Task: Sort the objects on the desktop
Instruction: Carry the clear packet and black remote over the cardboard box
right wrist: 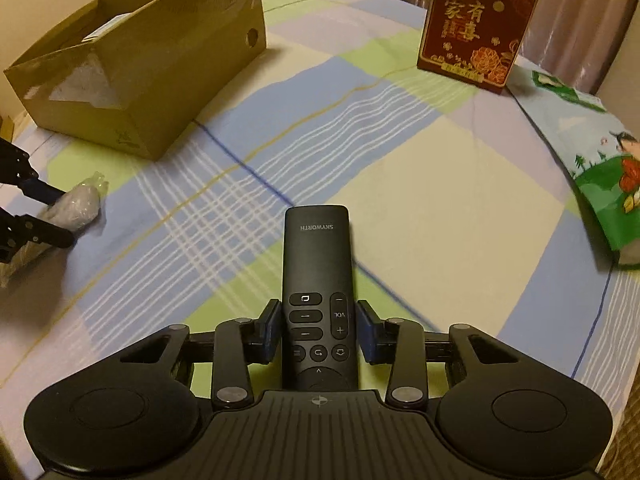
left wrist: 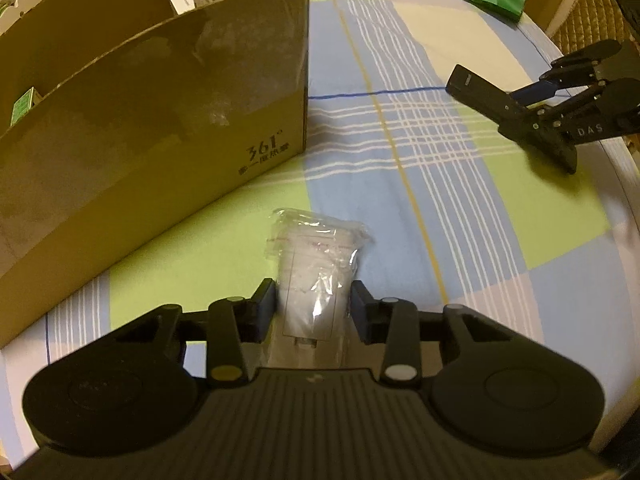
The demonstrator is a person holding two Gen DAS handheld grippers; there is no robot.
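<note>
A white item in clear plastic wrap [left wrist: 316, 256] lies on the checked cloth in the left wrist view, right in front of the open cardboard box [left wrist: 160, 100]. My left gripper [left wrist: 314, 304] is shut on its near end, a pad against each side. The right wrist view shows the same wrapped item [right wrist: 78, 204] between the left gripper's [right wrist: 64, 218] fingers at the far left. A black Skyworth remote control [right wrist: 316, 280] points away from me, and my right gripper [right wrist: 320, 328] is shut on it beside the buttons. Seen from the left, that remote [left wrist: 476, 88] sticks out of the right gripper [left wrist: 532, 120].
The cardboard box [right wrist: 160, 60] holds small cartons and a white label. A red gift box [right wrist: 480, 24] stands at the back right. A green and blue printed bag [right wrist: 592, 152] lies along the right edge. The round table's edge [left wrist: 624, 168] curves close behind the right gripper.
</note>
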